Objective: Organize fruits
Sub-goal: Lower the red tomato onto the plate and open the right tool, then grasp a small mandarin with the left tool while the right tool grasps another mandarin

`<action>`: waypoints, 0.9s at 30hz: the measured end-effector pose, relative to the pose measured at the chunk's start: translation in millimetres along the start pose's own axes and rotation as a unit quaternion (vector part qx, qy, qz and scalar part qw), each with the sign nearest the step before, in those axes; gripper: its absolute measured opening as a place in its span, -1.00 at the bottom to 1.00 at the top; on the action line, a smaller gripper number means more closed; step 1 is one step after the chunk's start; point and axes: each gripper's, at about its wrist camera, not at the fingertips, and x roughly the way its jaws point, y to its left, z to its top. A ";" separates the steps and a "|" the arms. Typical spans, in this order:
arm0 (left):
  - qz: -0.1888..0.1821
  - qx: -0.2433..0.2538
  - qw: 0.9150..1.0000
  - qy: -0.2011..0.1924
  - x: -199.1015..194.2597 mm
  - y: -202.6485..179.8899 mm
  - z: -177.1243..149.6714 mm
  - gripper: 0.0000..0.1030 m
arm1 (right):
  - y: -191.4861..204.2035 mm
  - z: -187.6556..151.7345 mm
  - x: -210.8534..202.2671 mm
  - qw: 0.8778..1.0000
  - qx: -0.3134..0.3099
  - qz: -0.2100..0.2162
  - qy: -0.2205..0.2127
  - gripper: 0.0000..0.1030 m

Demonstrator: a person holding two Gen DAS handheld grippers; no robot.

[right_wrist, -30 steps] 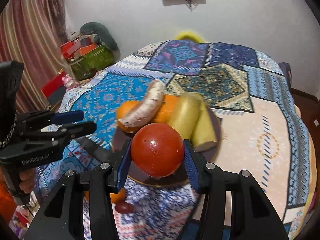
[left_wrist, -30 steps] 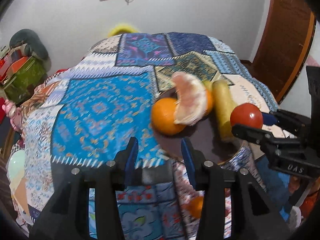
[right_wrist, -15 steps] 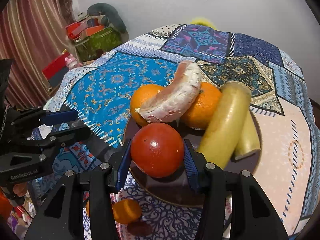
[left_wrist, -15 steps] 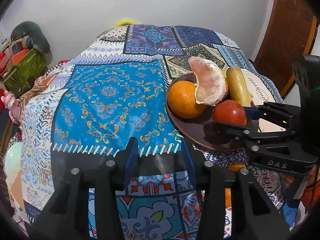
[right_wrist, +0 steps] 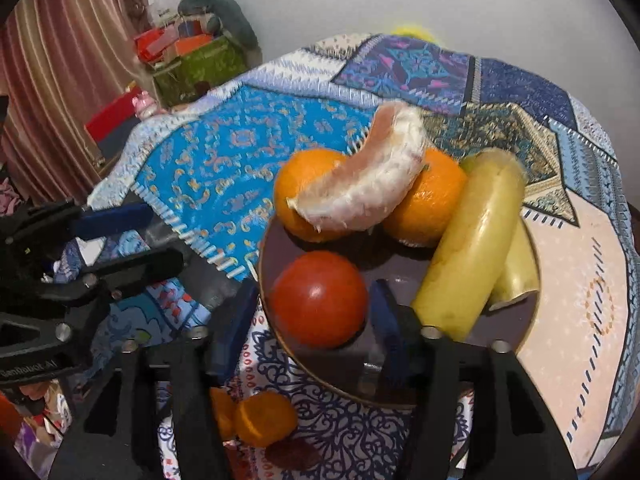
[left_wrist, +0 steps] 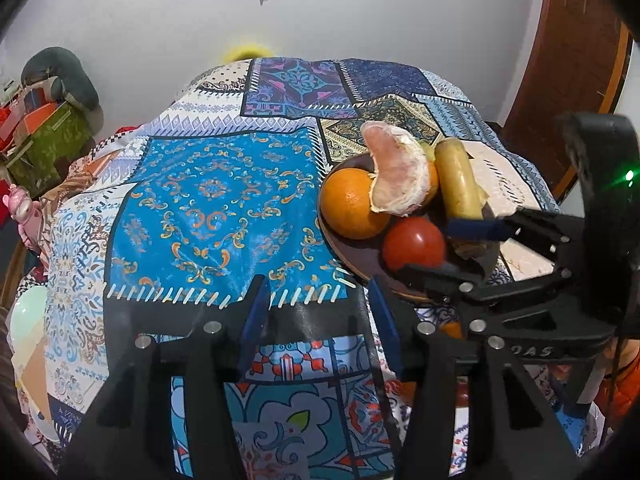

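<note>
A dark round plate (right_wrist: 516, 332) (left_wrist: 360, 258) sits on the patterned tablecloth. It holds two oranges (right_wrist: 304, 188) (left_wrist: 352, 204), a peeled citrus piece (right_wrist: 372, 184) (left_wrist: 396, 176) lying on top of them, a peeled banana (right_wrist: 472, 240) (left_wrist: 456, 180) and a red tomato (right_wrist: 320, 298) (left_wrist: 414, 242). My right gripper (right_wrist: 312, 320) (left_wrist: 456, 246) is open, its jaws spread on both sides of the tomato, which rests on the plate's near side. My left gripper (left_wrist: 316, 312) (right_wrist: 132, 236) is open and empty over the cloth, left of the plate.
A small orange fruit (right_wrist: 264, 418) and a dark red one (right_wrist: 294, 454) lie on the cloth in front of the plate. A green box with clutter (left_wrist: 44, 144) stands beyond the table's left edge. A wooden door (left_wrist: 572, 64) is at the right.
My right gripper lowered the tomato onto the plate and its jaws opened off it. My left gripper stayed open and drew back toward the table's near side.
</note>
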 end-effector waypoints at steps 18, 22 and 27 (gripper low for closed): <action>-0.023 0.011 0.999 0.029 -26.8 -37.9 -31.2 0.07 | -3.2 -25.7 -78.1 0.998 0.004 -0.043 -0.053 0.42; -0.035 0.006 0.998 0.053 -20.1 -44.1 -42.8 0.07 | -0.4 -37.1 -88.0 0.997 0.000 -0.047 -0.057 0.42; -0.042 0.015 0.997 0.071 -11.5 -53.9 -53.4 0.06 | 3.0 -49.8 -88.0 0.997 -0.001 -0.046 -0.055 0.41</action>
